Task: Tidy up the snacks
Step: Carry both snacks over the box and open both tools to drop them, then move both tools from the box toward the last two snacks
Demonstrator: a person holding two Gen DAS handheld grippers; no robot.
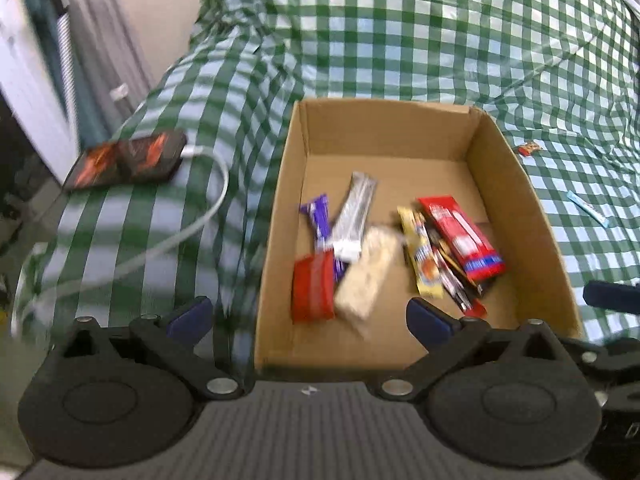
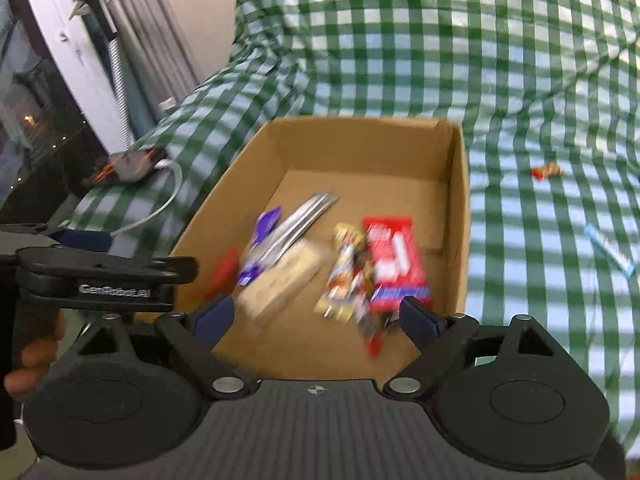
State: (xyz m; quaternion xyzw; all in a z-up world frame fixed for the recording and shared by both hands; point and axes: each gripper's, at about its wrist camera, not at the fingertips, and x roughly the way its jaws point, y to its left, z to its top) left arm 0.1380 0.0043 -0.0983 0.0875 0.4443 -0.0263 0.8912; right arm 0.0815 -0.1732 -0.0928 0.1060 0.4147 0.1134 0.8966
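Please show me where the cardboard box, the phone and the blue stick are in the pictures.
box (image 1: 516, 200), left wrist view, on its right wall.
phone (image 1: 128, 158), left wrist view, on the middle of its screen.
blue stick (image 2: 608, 249), right wrist view, on the middle of its wrapper.

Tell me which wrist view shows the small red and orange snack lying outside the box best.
The right wrist view. There the small red and orange snack lies on the checked cloth, well clear of the cardboard box and fairly large. The left wrist view shows the same snack smaller, close beside the box's right wall.
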